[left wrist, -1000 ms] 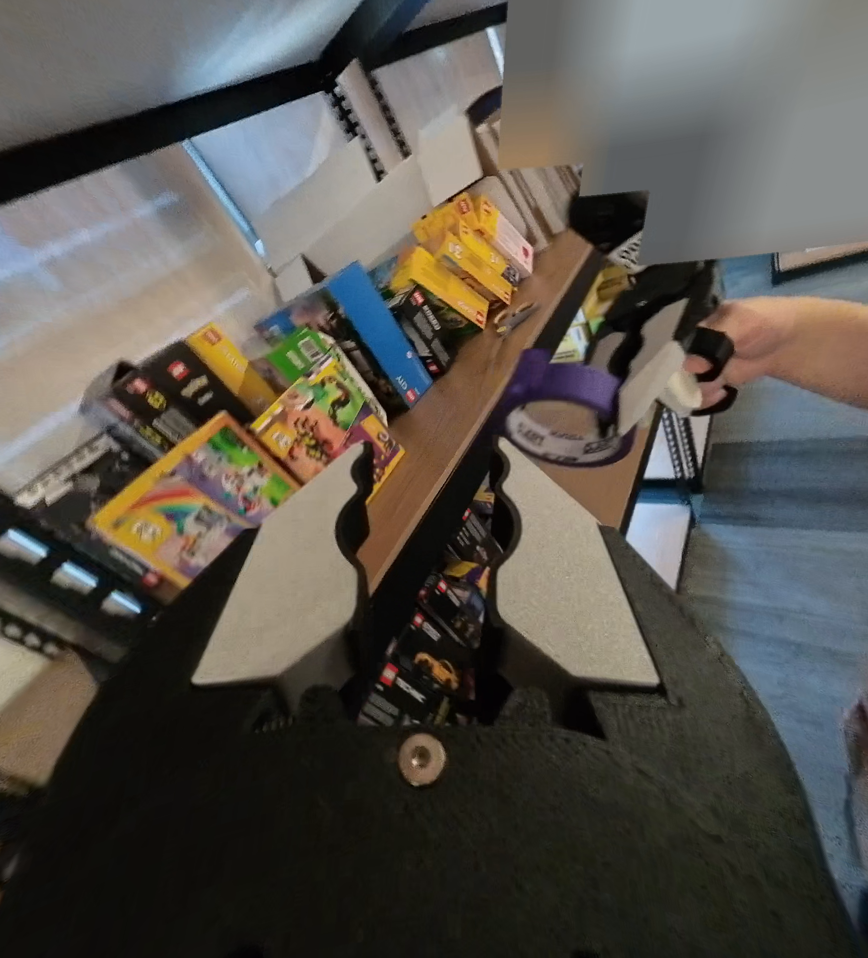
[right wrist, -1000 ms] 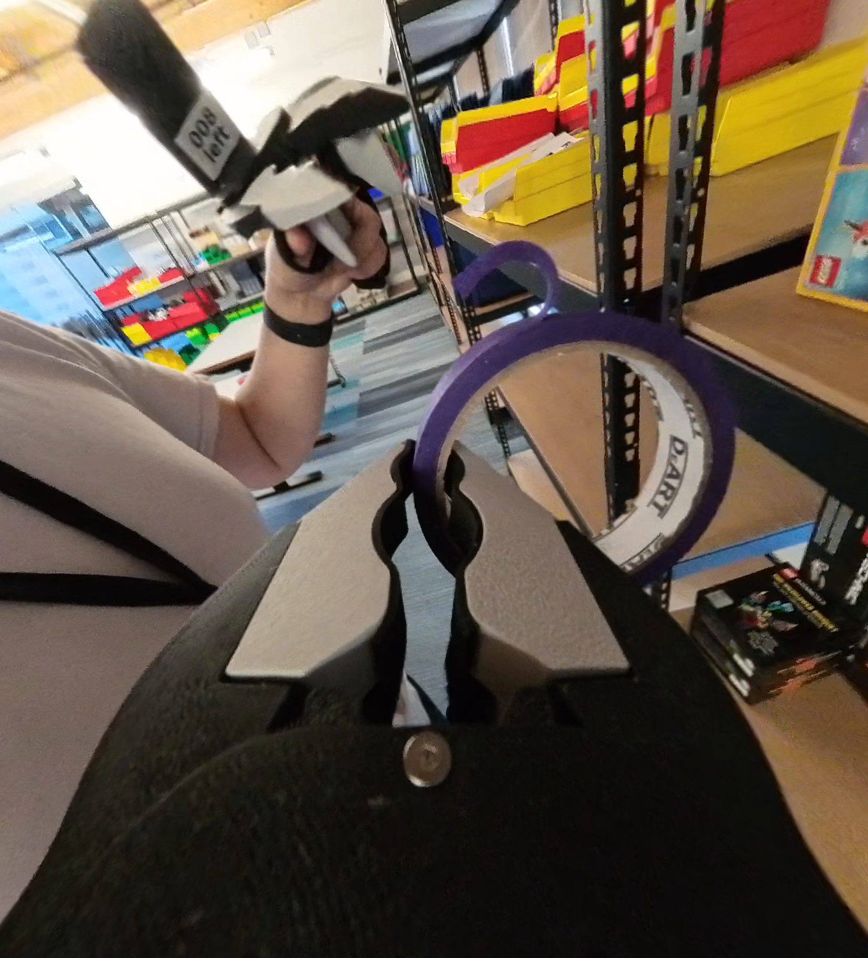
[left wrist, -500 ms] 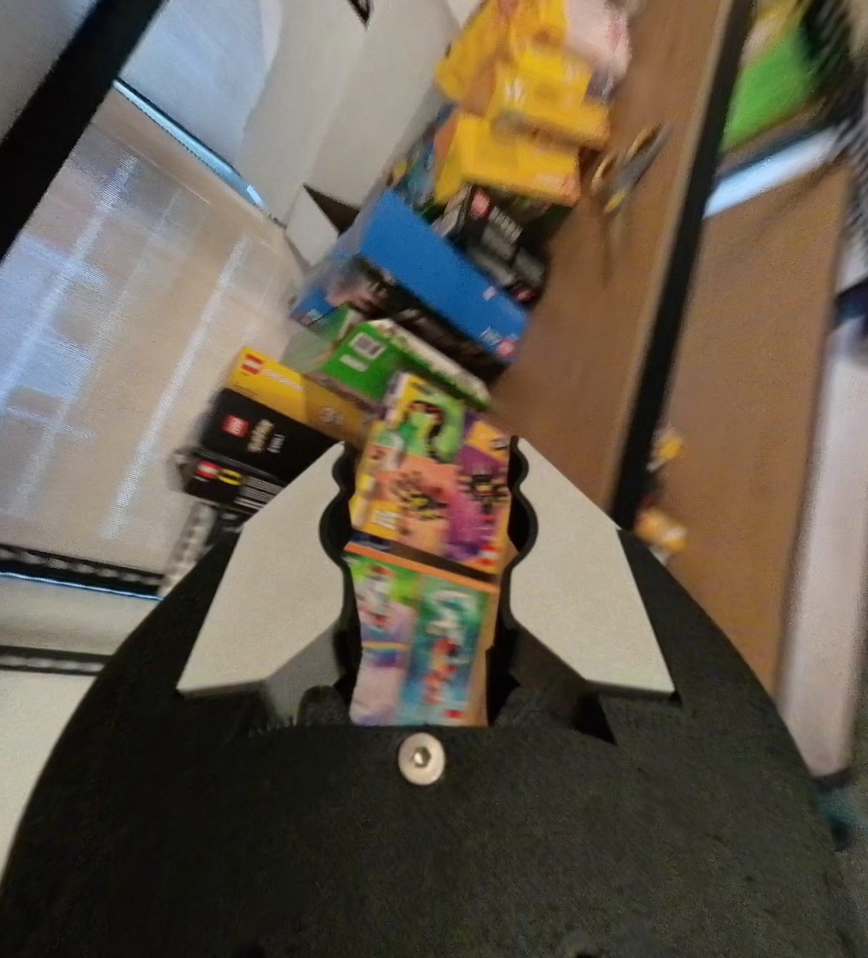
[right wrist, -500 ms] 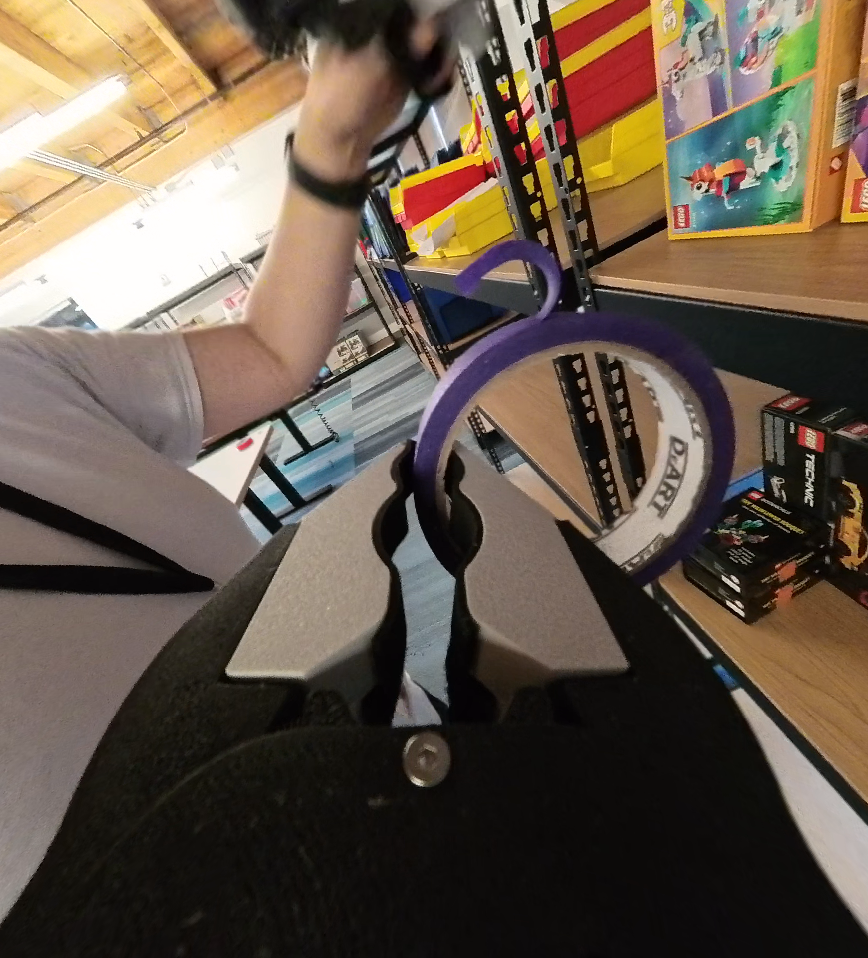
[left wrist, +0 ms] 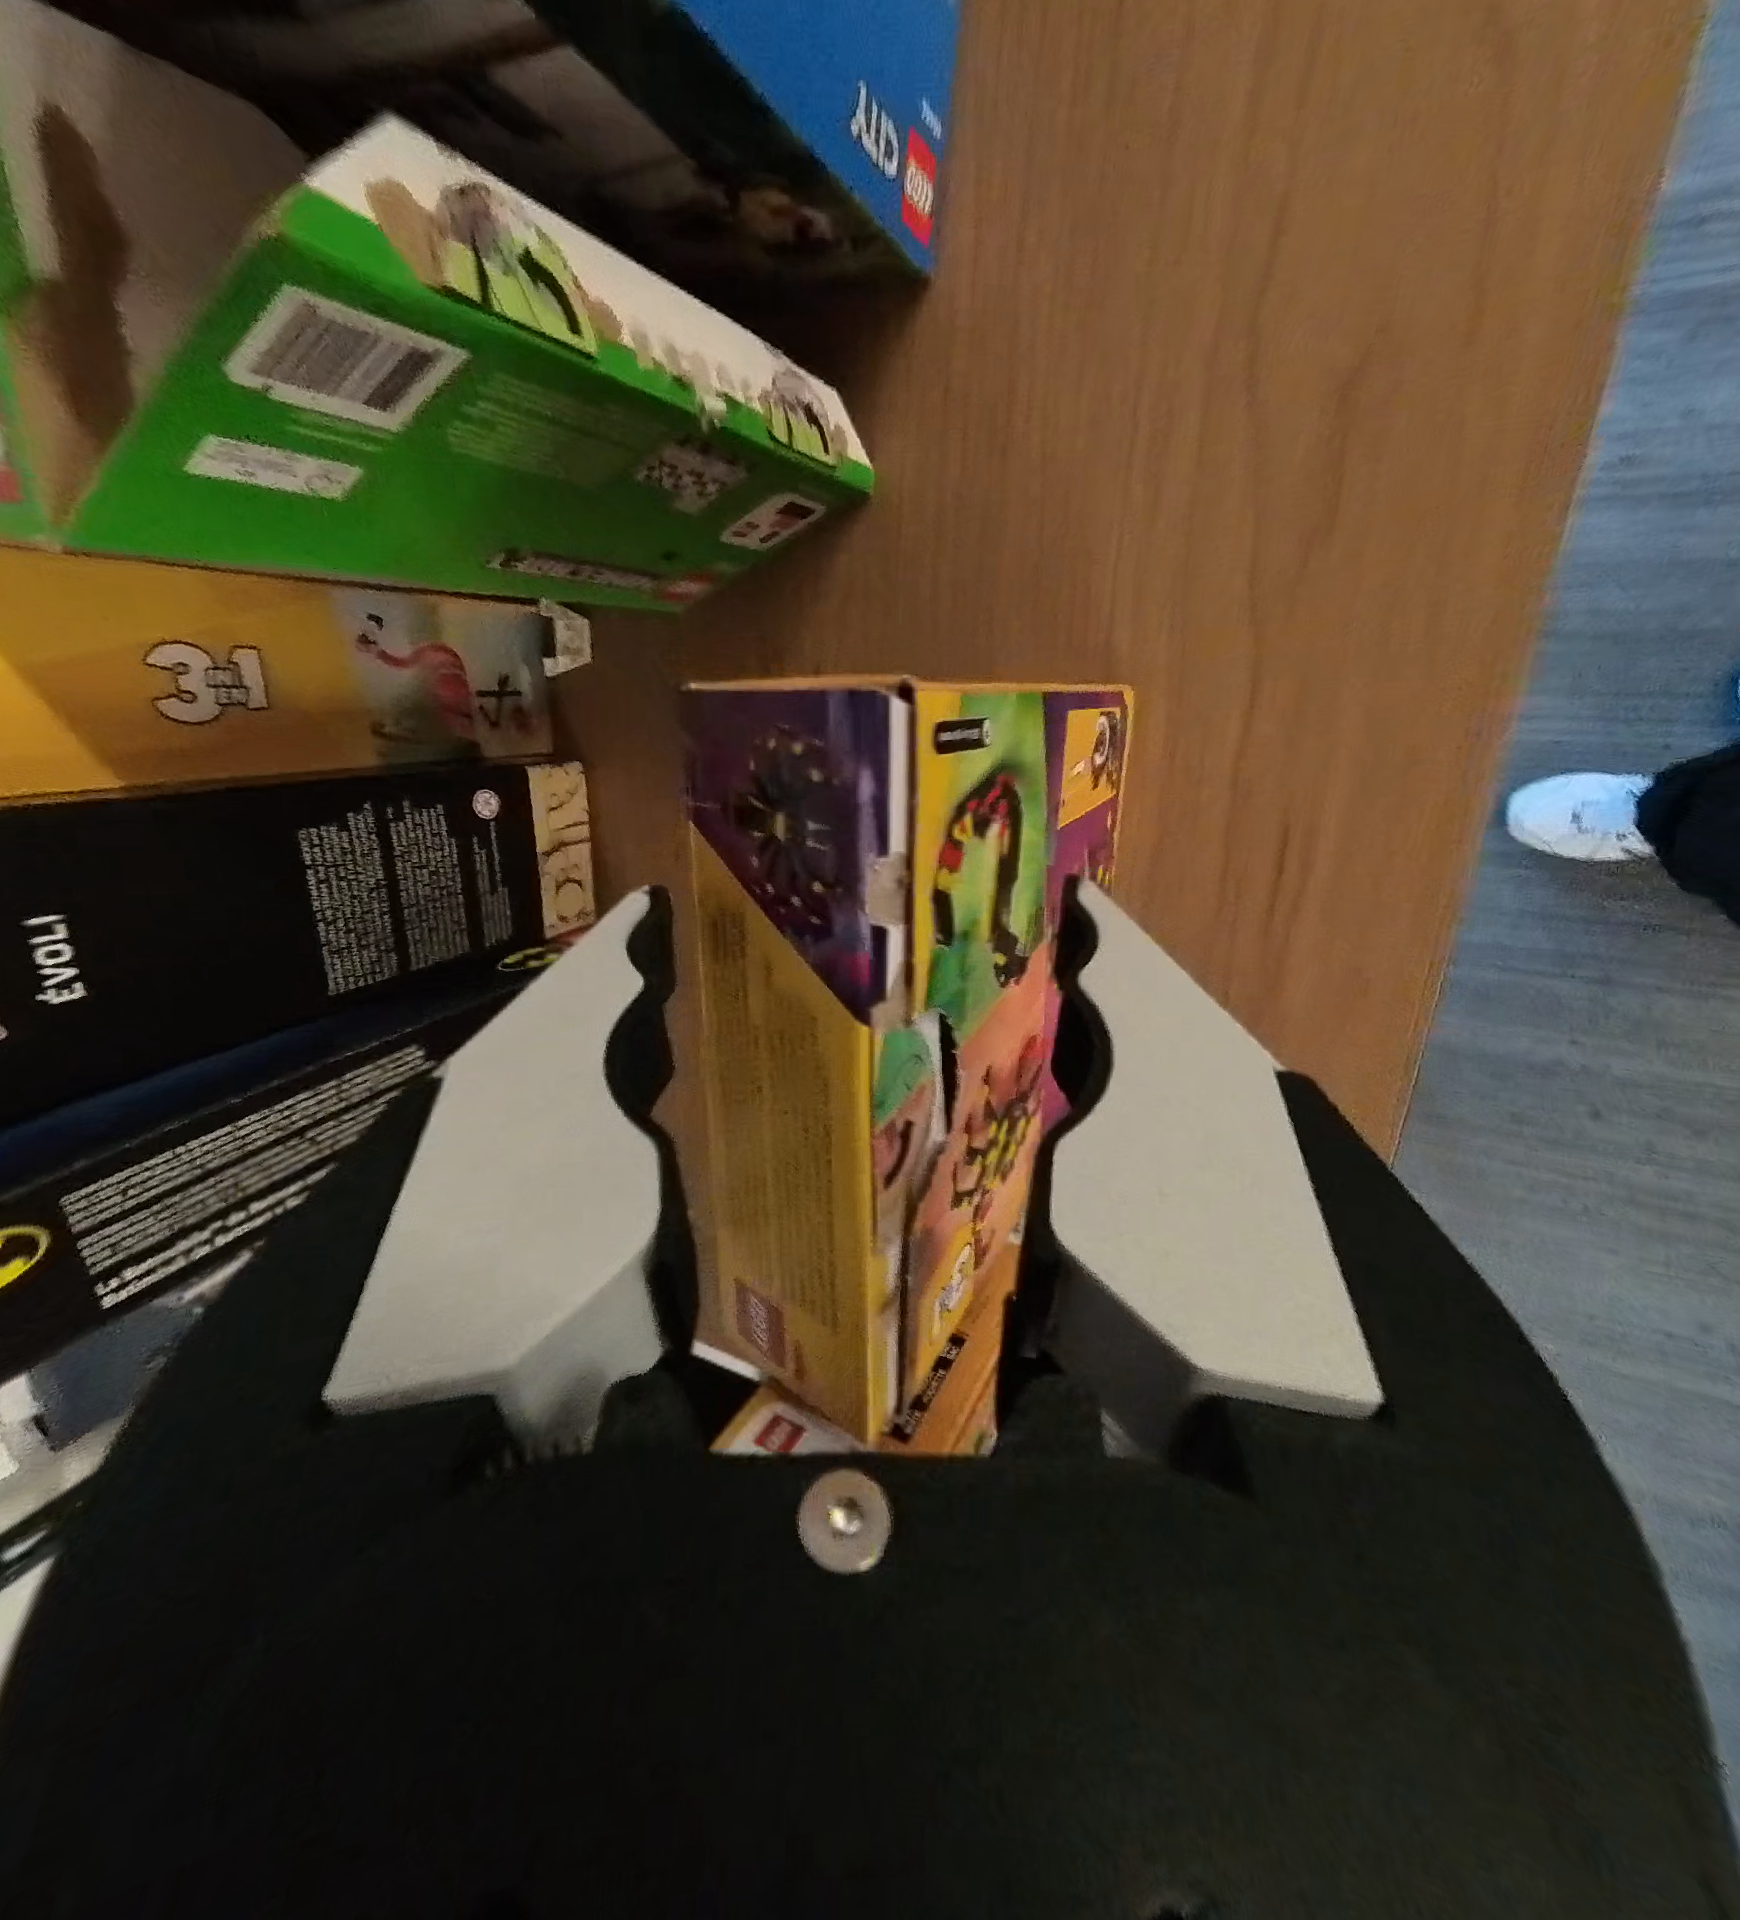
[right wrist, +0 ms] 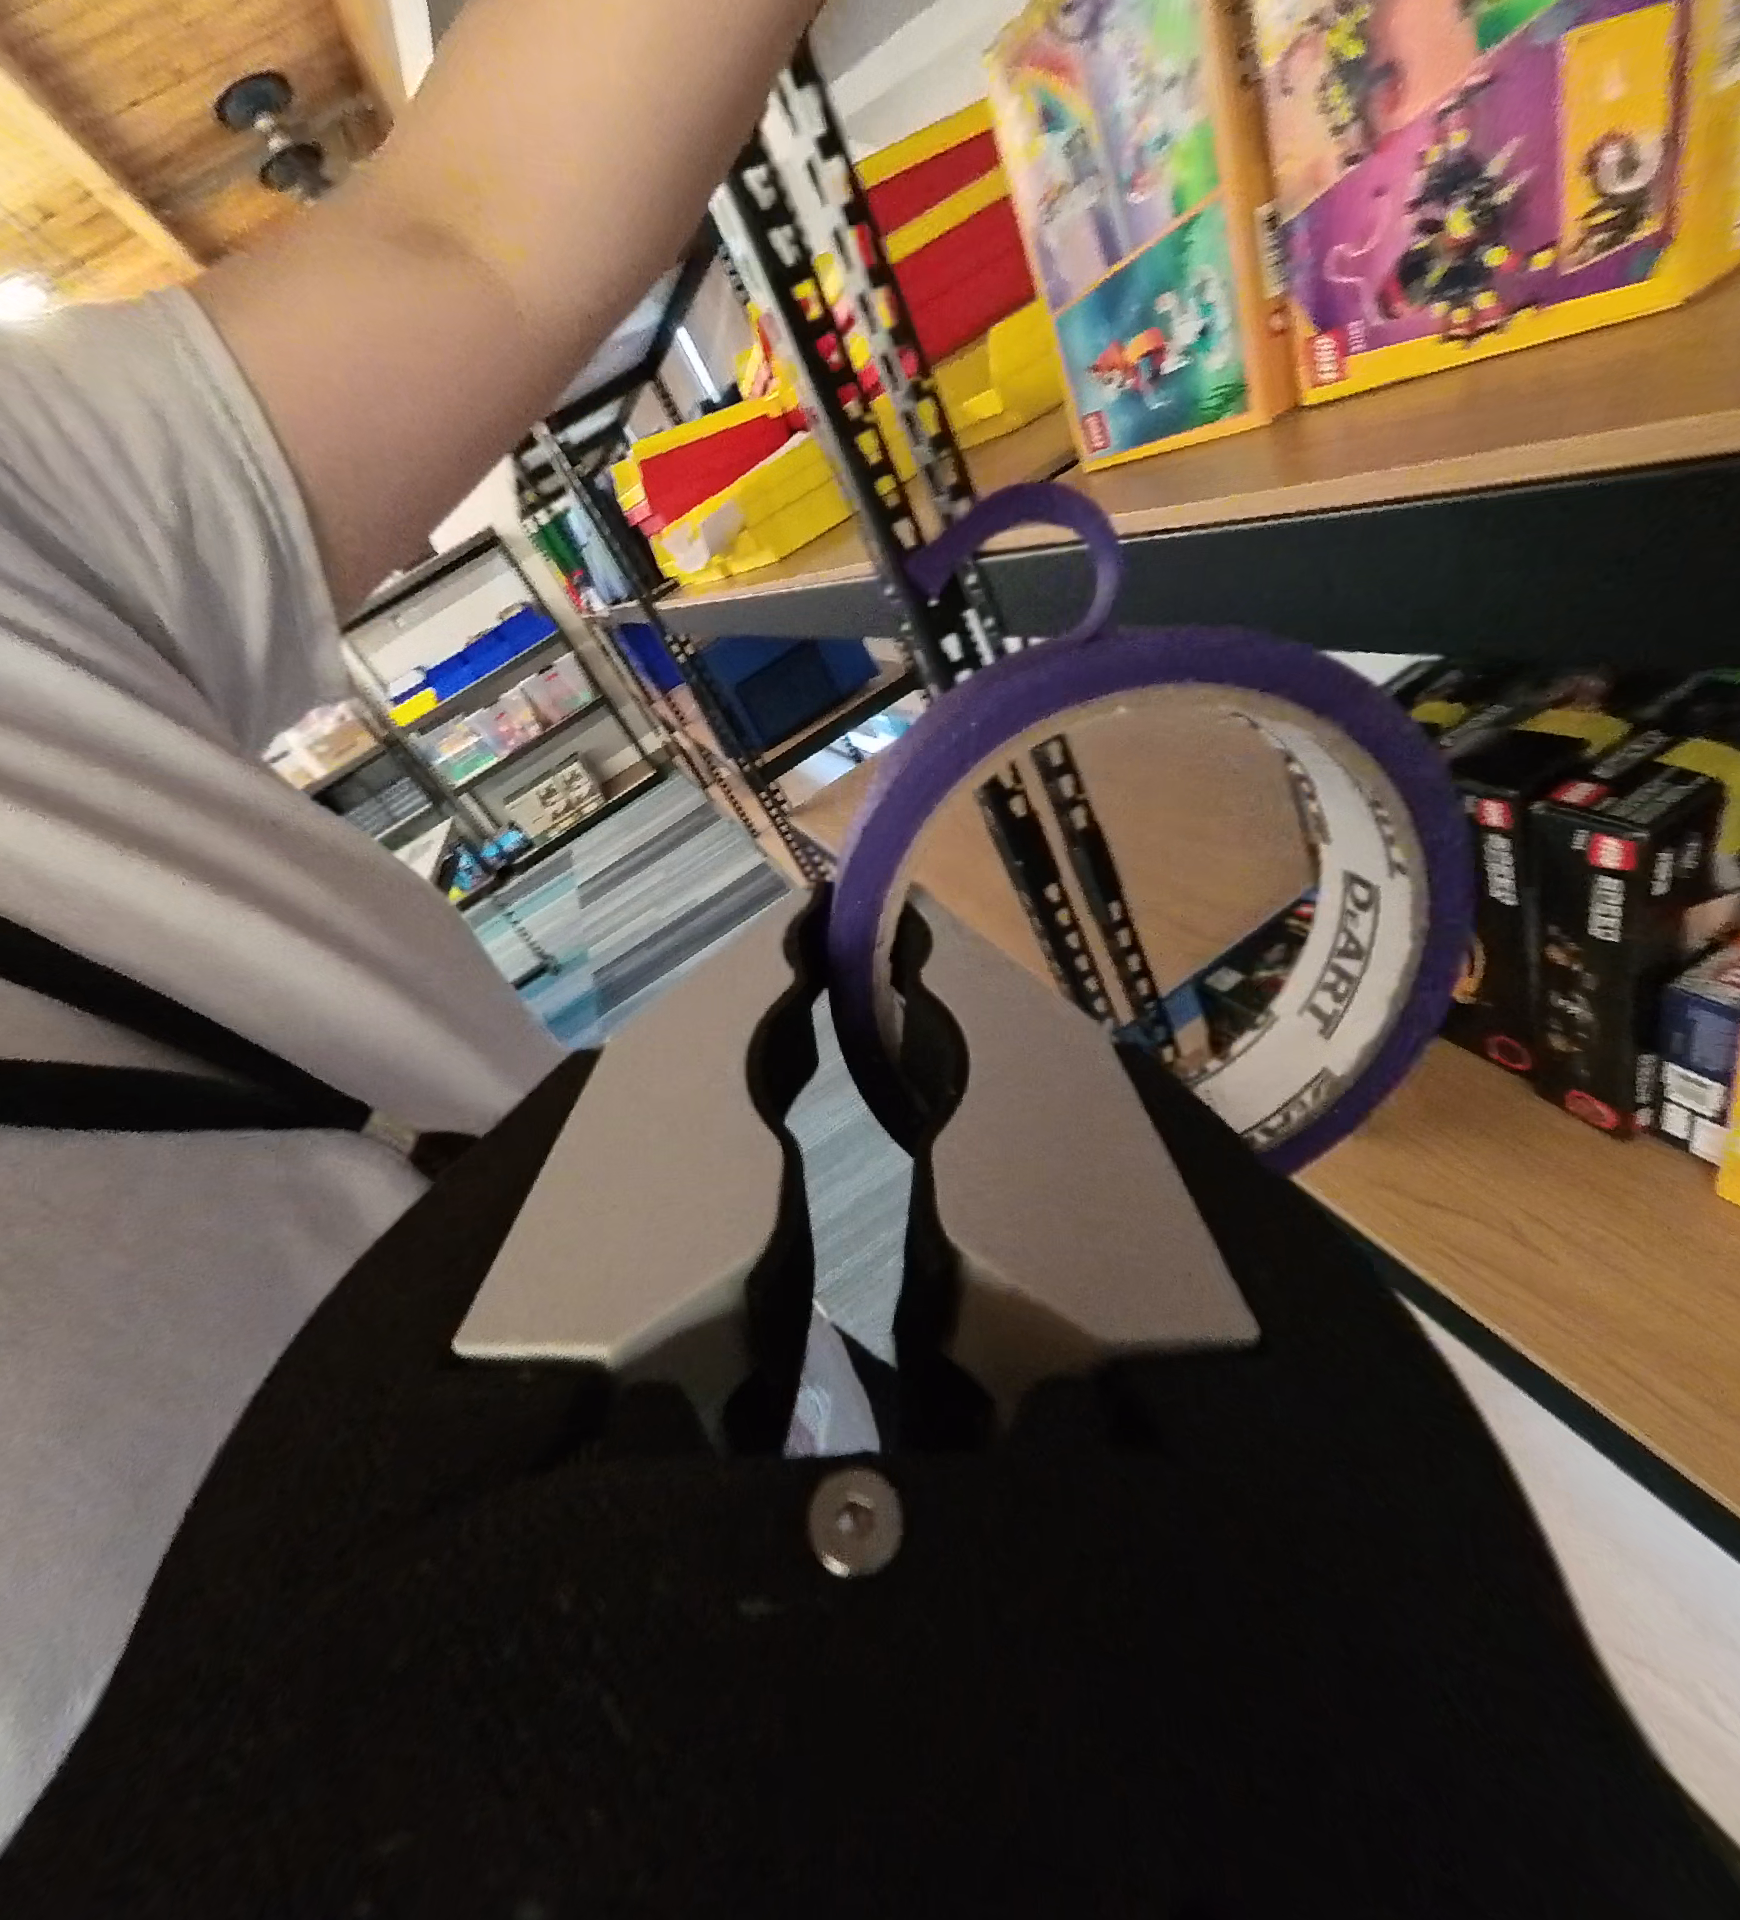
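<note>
Swung in since a second ago from off the shelf edge to straddle the yellow-and-purple toy box (left wrist: 907,1049) standing on the wooden shelf (left wrist: 1261,499): left gripper (left wrist: 861,904), jaws spread either side of it, contact unclear. Beside it, stacked green box (left wrist: 471,416), yellow box (left wrist: 222,675), black box (left wrist: 242,914). Clamped as before on the purple tape roll (right wrist: 1385,914), loose end curled above, right gripper (right wrist: 866,914) near the lower shelf (right wrist: 1572,1268).

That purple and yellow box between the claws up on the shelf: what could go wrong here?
The left gripper straddles the box with its jaws open, so the upright box could tip on the shelf. The right gripper pinches only the rim of the tape roll, which might slip or twist.
</note>
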Tool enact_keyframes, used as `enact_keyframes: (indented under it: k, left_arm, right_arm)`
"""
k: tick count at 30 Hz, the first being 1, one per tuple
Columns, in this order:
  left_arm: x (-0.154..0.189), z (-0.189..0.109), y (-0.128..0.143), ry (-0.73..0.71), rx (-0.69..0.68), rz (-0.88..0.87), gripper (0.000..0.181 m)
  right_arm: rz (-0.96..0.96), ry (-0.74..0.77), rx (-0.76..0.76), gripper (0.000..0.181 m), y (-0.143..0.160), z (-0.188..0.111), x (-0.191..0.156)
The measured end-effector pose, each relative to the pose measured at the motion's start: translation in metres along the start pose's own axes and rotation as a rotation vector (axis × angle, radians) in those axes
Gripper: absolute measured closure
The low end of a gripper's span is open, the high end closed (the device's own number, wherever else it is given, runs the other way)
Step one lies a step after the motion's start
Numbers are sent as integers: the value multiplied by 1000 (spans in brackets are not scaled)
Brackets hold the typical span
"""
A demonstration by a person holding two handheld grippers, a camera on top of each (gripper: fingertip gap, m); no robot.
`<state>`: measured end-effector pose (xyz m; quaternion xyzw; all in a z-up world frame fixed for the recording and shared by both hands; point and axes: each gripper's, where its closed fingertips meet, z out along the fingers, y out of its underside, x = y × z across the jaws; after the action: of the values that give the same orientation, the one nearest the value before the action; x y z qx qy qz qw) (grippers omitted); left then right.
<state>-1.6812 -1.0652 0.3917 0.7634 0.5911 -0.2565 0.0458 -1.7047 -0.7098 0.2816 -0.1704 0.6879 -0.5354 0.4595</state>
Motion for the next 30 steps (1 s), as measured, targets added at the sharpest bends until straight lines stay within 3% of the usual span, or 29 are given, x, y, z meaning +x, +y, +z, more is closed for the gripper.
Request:
enact_keyframes:
  k: [5,11,15,21,23,27,30]
  left_arm:
    - [-5,20,13,47,-106,10,117]
    - [14,21,-44,98,35,-104,123]
    - [23,25,-75,92,18,-136,122]
    - [21,25,-95,-19,22,-162,107]
    - [20,11,-104,-44,103,-212,108]
    - [9,-37,-131,-56,396,-318,134]
    - [0,-42,-126,-73,409,-363,142]
  right_arm:
    - [28,55,14,173,6,-5,35]
    - [32,46,-8,173,1,-3,63]
    - [-24,-11,-61,173,-15,-11,71]
    - [-73,-64,-153,173,-40,-38,83]
    - [-86,-80,-171,173,-44,-44,87]
    - [-67,-137,-172,173,-57,-48,91]
    - [-82,-172,-188,173,-63,-47,91]
